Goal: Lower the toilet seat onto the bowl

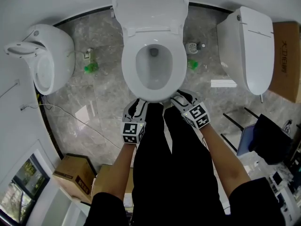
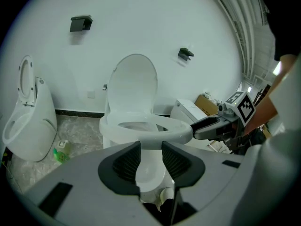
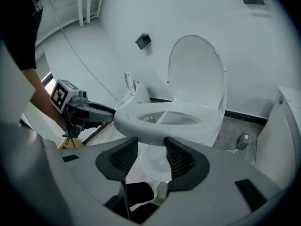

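left tool [image 1: 138, 105] at the near rim of the toilet seat [image 1: 129, 67], jaws wide apart, gripping nothing. seat lies flat on the bowl [image 1: 155, 74], lid [image 1: 150, 8] upright at the far side. right tool [image 1: 182, 99] at the rim too, jaws apart, empty.

A curved white wall [image 2: 141, 22] closes the room, with a black skirting [image 2: 77, 112] along its foot and two black brackets [image 2: 81, 22] mounted high up. White pipes [image 3: 84, 4] run down it at one side. The floor [image 1: 103, 93] is grey marbled tile. A spare white toilet [image 1: 47, 60] stands at the left, and another with its lid closed [image 1: 249, 46] at the right. Green bottles [image 1: 91, 67] and a thin white cable [image 1: 70, 114] lie on the floor. Cardboard boxes [image 1: 73, 173] sit near a window [image 1: 21, 187].
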`<state>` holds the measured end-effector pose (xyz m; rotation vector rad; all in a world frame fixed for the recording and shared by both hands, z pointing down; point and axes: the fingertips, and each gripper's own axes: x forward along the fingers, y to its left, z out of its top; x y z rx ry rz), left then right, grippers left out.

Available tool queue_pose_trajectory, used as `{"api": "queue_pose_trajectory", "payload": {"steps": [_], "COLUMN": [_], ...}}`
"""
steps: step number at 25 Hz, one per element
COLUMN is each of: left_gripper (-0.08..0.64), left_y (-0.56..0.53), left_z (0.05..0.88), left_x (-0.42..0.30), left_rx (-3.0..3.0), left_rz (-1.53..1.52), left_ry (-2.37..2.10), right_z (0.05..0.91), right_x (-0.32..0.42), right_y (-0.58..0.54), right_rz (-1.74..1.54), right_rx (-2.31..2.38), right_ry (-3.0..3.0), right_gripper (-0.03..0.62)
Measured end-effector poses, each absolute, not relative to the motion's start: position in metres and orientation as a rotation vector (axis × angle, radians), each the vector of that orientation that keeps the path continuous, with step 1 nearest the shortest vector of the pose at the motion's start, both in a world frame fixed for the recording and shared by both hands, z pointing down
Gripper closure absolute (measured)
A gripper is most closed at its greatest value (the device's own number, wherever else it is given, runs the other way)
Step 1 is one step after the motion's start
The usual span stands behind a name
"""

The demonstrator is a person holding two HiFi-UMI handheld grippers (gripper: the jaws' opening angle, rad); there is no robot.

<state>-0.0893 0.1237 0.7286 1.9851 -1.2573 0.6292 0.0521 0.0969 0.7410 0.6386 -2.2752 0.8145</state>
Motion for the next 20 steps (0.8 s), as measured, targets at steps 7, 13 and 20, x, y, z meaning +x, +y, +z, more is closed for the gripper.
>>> {"api": "queue_pose_trajectory", "payload": {"steps": [7, 13, 20], "left_gripper": [0.430, 0.440, 0.440], "left_y": [0.127, 0.133, 0.138], "left_z": [0.734, 0.741, 0.748], "left_x": [-0.088, -0.085, -0.084], "left_rx": [2.011, 2.003, 2.006], "left_rz": [0.603, 0.616, 0.629], "left_ry": [-1.266, -1.251, -1.239], "right_z": [0.745, 0.749, 0.759], "right_x": [0.054, 0.058, 0.054], "right_y": [0.101, 0.102, 0.110], "right_rz": [0.704, 0.709, 0.739], "right_rx": [0.715, 0.776, 0.737], "right_ry": [-2.282, -2.280, -2.284], "right_gripper": [0.392, 0.360, 0.362]}}
